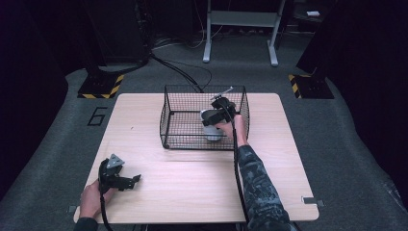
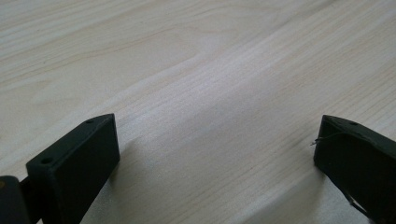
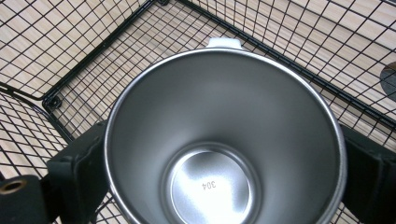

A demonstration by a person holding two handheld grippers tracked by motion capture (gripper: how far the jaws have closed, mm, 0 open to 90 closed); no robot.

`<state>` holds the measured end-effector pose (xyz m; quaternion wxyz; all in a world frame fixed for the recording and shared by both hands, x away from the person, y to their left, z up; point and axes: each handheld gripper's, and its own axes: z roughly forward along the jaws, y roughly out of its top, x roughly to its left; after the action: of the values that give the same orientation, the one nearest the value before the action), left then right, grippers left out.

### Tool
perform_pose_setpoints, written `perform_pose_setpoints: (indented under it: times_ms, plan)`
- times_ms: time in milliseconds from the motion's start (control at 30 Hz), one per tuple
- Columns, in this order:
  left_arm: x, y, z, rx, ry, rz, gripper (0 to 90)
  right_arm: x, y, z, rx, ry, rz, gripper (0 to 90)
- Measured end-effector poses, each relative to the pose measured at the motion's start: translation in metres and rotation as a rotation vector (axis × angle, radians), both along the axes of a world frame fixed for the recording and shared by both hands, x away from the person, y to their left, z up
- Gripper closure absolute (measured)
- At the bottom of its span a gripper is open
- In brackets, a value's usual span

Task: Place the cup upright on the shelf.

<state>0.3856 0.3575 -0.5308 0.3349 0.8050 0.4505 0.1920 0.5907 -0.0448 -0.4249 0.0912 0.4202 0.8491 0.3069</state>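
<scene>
The right gripper (image 1: 217, 117) clasped a steel cup (image 3: 224, 140) inside the basket (image 1: 166, 115), near its right wall. The left gripper (image 2: 215, 154) rested released by the table's (image 1: 192, 178) near-left corner. Next likely called for setting the cup down and letting go.

This is a lab or test room set up for recording, not a home. A plain pale wooden desk (image 1: 202, 187) stands alone on grey carpet (image 1: 57, 163) on which a large number 6 (image 1: 97, 116) is marked. Around it rise dark stands whose bases carry yellow-and-black hazard tape (image 1: 102, 87), one at the left and one at the right (image 1: 308, 86). Black cables (image 1: 180, 71) trail across the floor, and a light metal frame (image 1: 240, 29) stands at the back amid dark surroundings.
</scene>
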Motion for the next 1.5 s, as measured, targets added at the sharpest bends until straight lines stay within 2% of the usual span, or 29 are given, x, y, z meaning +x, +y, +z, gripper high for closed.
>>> perform_pose_setpoints:
  times_ms: [200, 433, 500, 667, 733, 767, 800, 833, 933, 967, 1067, 1133, 1167, 1300, 1333, 1367, 1400, 1500]
  plan:
    - [0.000, 0.000, 0.000, -0.006, -0.002, 0.005, 0.4, -0.002, -0.003, 0.000, 0.001, 0.022, -0.014, 5.6]
    - [0.000, 0.000, 0.000, 0.000, 0.000, 0.000, 0.3, -0.006, -0.005, 0.000, -0.011, 0.029, -0.004, 3.3]
    - [0.000, 0.000, 0.000, 0.000, 0.000, 0.000, 0.3, -0.008, -0.005, 0.002, 0.007, 0.037, -0.011, 2.1]
    - [0.000, -0.001, 0.000, -0.008, -0.003, 0.007, 0.3, -0.013, -0.006, 0.007, 0.012, 0.026, -0.009, 0.0]
    - [0.000, -0.001, 0.000, -0.008, -0.003, 0.007, 0.3, -0.016, -0.008, 0.010, 0.026, 0.016, -0.016, 0.0]
    - [0.000, 0.000, 0.000, -0.006, -0.003, 0.005, 0.3, -0.018, -0.011, 0.014, 0.041, -0.013, -0.004, 0.0]
    - [0.000, 0.000, 0.000, -0.006, -0.003, 0.005, 0.3, -0.018, -0.011, 0.014, 0.041, -0.013, -0.004, 0.0]
    - [0.000, 0.000, 0.000, -0.005, -0.003, 0.005, 0.3, -0.022, -0.014, 0.018, 0.058, -0.039, -0.003, 0.0]
    - [0.000, 0.000, 0.000, -0.005, -0.004, 0.004, 0.3, -0.026, -0.018, 0.024, 0.076, -0.061, 0.002, 0.0]
    - [0.000, 0.000, 0.000, -0.005, -0.003, 0.005, 0.3, -0.032, -0.022, 0.030, 0.092, -0.085, 0.007, 0.0]
    - [0.000, 0.000, 0.000, -0.005, -0.004, 0.005, 0.3, -0.038, -0.024, 0.036, 0.099, -0.101, 0.009, 0.0]
    - [0.000, 0.000, 0.000, -0.005, -0.004, 0.004, 0.3, -0.047, -0.028, 0.044, 0.101, -0.138, 0.021, 0.0]
    - [0.000, 0.000, 0.000, -0.005, -0.004, 0.004, 0.3, -0.050, -0.028, 0.046, 0.109, -0.133, 0.012, 0.0]
    - [0.000, 0.000, 0.000, -0.006, -0.002, 0.006, 0.3, -0.072, -0.035, 0.059, 0.112, -0.192, 0.042, 0.0]
    - [0.000, 0.000, 0.000, -0.006, -0.003, 0.005, 0.3, -0.072, -0.035, 0.059, 0.112, -0.192, 0.042, 0.0]
    - [0.000, 0.000, 0.000, -0.006, -0.002, 0.005, 0.3, -0.081, -0.038, 0.063, 0.108, -0.203, 0.047, 0.0]
    - [0.000, 0.000, 0.000, -0.006, -0.002, 0.005, 0.3, -0.081, -0.038, 0.063, 0.108, -0.203, 0.047, 0.0]
    - [0.000, 0.000, 0.000, -0.005, -0.003, 0.005, 0.3, -0.097, -0.045, 0.067, 0.113, -0.229, 0.054, 0.0]
